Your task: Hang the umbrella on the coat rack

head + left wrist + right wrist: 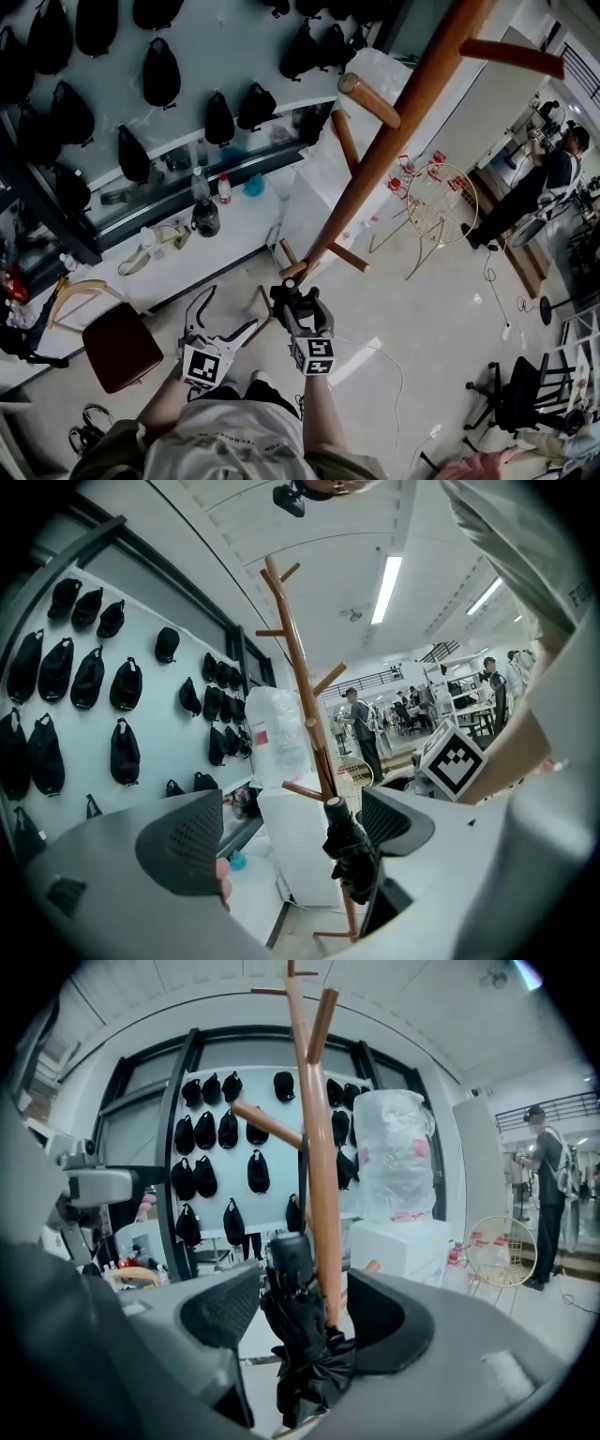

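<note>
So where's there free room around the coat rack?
The upper pegs of the coat rack are bare, and the floor between it and the office chair is open. Crowded: the low peg, where umbrella, left gripper and right gripper cluster.

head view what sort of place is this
Probably an open-plan lab or workshop: rows of black caps hang on the wall, a tall brown wooden coat rack stands on the floor, and a person works at a bench in the background.
</note>
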### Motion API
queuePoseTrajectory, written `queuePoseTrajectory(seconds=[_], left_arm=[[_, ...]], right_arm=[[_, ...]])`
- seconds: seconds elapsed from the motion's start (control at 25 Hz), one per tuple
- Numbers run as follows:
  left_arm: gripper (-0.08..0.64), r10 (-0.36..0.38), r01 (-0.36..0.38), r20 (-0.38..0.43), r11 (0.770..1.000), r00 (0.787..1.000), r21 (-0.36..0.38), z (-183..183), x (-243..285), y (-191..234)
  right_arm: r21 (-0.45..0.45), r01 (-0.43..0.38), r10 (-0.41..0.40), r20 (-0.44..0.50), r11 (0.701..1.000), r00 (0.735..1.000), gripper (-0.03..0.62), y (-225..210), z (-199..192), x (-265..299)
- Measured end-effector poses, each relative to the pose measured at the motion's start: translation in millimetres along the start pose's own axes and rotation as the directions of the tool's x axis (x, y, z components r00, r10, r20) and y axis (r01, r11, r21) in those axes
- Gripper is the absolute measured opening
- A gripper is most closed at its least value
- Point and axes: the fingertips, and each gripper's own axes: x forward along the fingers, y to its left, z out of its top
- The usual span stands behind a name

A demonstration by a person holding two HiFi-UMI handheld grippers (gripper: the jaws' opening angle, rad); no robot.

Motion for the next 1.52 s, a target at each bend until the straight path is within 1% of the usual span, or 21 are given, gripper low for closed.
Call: queuePoseTrajectory(seconds=[0.08, 0.2, 0.32, 0.4, 0.48, 0.56, 0.6, 0.68, 0.76, 0.8, 0.88, 0.96, 1.04, 1.12, 1.16, 1.2, 1.36, 1.52], left_arm=[[0.462, -0.014, 0.013, 0.020, 1.000, 1.000, 0.014, 18.9, 0.2, -1.0], [0.462, -0.014, 0.014, 0.035, 1.000, 0.999, -0.003, 40.1, -0.6, 0.5], [0.460, -0.015, 0.015, 0.071, 1.000, 0.997, -0.002, 66.0, -3.7, 3.2], [0.460, -0.005, 0.008, 0.082, 0.999, 0.997, -0.038, 77.2, -5.4, 5.0], [0.459, 0.002, 0.004, 0.093, 0.998, 0.996, -0.065, 85.3, -7.5, 5.8], [0.445, 0.003, 0.005, 0.113, 0.998, 0.994, -0.069, 93.5, -9.9, 5.5], [0.417, 0.006, 0.002, 0.123, 0.998, 0.992, -0.067, 97.5, -11.4, 5.4], [0.314, 0.019, -0.012, 0.148, 0.999, 0.989, -0.050, 105.5, -15.2, 5.7], [0.263, 0.029, -0.030, 0.182, 1.000, 0.983, 0.000, 117.1, -19.3, 7.3], [0.230, 0.034, -0.039, 0.199, 0.999, 0.979, 0.021, 122.8, -22.0, 8.5], [0.157, 0.046, -0.053, 0.219, 0.998, 0.975, 0.026, 129.1, -27.4, 10.3], [0.110, 0.060, -0.067, 0.223, 0.997, 0.973, 0.027, 131.0, -30.4, 11.0], [0.075, 0.075, -0.088, 0.224, 0.995, 0.972, 0.048, 131.4, -31.7, 11.3], [0.036, 0.082, -0.098, 0.223, 0.994, 0.971, 0.058, 130.2, -33.3, 10.6], [0.024, 0.083, -0.098, 0.222, 0.994, 0.972, 0.057, 129.6, -34.4, 9.6], [0.011, 0.080, -0.095, 0.224, 0.994, 0.971, 0.056, 129.5, -35.5, 8.4], [0.011, 0.065, -0.080, 0.245, 0.995, 0.967, 0.053, 131.0, -37.2, 5.2], [0.009, 0.062, -0.078, 0.252, 0.995, 0.966, 0.058, 133.1, -39.7, 3.7]], right_arm=[[0.009, 0.014, -0.015, 0.057, 1.000, 0.998, 0.281, 0.5, 28.4, -15.3], [0.019, 0.033, -0.036, 0.168, 0.999, 0.985, 0.281, 5.5, 75.4, -42.6], [0.027, 0.049, -0.054, 0.277, 0.998, 0.959, 0.281, 12.7, 117.2, -75.1], [0.021, 0.056, -0.059, 0.338, 0.998, 0.939, 0.281, 17.9, 140.3, -96.1], [0.009, 0.068, -0.066, 0.383, 0.998, 0.921, 0.281, 24.5, 158.2, -113.6], [-0.002, 0.084, -0.076, 0.414, 0.996, 0.907, 0.281, 30.9, 170.7, -127.0], [-0.011, 0.093, -0.080, 0.425, 0.996, 0.902, 0.281, 34.0, 176.0, -132.3], [-0.023, 0.112, -0.091, 0.438, 0.993, 0.894, 0.278, 39.0, 182.9, -141.1], [-0.026, 0.136, -0.110, 0.448, 0.990, 0.887, 0.274, 42.3, 186.6, -148.2], [-0.027, 0.149, -0.121, 0.453, 0.988, 0.884, 0.258, 44.1, 188.4, -151.6], [-0.033, 0.166, -0.133, 0.463, 0.986, 0.876, 0.206, 48.6, 192.4, -157.3], [-0.036, 0.167, -0.131, 0.467, 0.985, 0.875, 0.202, 52.3, 195.8, -159.8], [-0.033, 0.167, -0.133, 0.464, 0.985, 0.876, 0.136, 53.0, 197.2, -160.2], [-0.035, 0.188, -0.152, 0.459, 0.982, 0.875, 0.052, 52.1, 196.0, -161.5], [-0.038, 0.202, -0.163, 0.456, 0.979, 0.875, 0.009, 51.9, 195.0, -162.6], [-0.042, 0.211, -0.169, 0.453, 0.977, 0.875, 0.002, 52.1, 194.4, -163.6], [-0.052, 0.218, -0.171, 0.458, 0.975, 0.872, 0.002, 53.6, 195.0, -166.0], [-0.063, 0.220, -0.164, 0.479, 0.974, 0.863, 0.002, 56.6, 201.4, -171.1]])
